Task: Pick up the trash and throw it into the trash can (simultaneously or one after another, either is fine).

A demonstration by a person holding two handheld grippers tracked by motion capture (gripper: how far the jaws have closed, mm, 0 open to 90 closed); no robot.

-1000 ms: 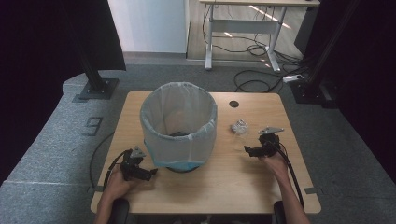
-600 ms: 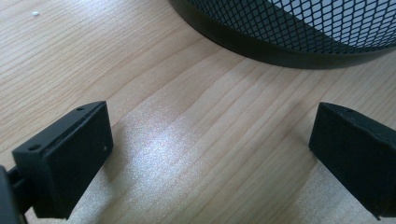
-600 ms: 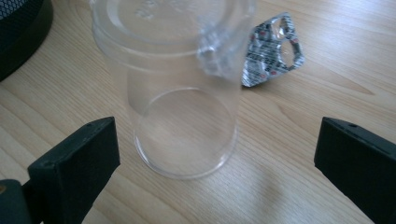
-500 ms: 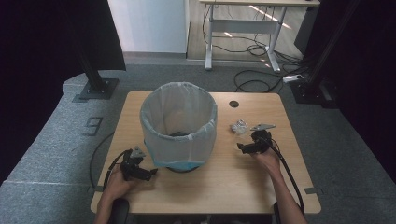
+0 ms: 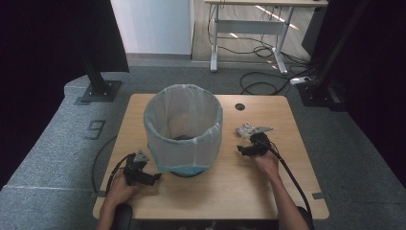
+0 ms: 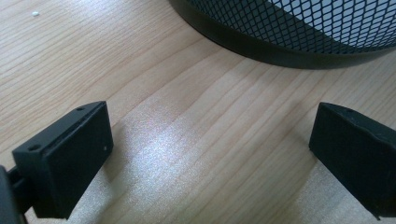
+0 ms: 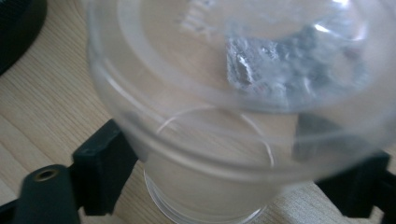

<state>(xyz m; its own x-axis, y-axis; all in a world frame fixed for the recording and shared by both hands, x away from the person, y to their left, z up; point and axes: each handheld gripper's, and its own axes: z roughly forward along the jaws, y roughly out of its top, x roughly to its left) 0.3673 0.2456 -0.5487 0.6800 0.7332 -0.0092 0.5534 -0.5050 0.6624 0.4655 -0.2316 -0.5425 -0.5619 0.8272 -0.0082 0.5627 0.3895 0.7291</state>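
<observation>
Clear plastic cup is sitting between the right gripper's fingers, lying on its side low over the worktop with its mouth toward the camera, and a crumpled bit of foil shows through it just beyond. The fingers look closed in on the cup's walls, so it's probably gripped, likely for a drop into the lined mesh bin right next to it. The left gripper rests on the worktop near the bin's black base, fingers spread wide with nothing between them, seemingly parked out of the way or ready to steady the bin.
</observation>
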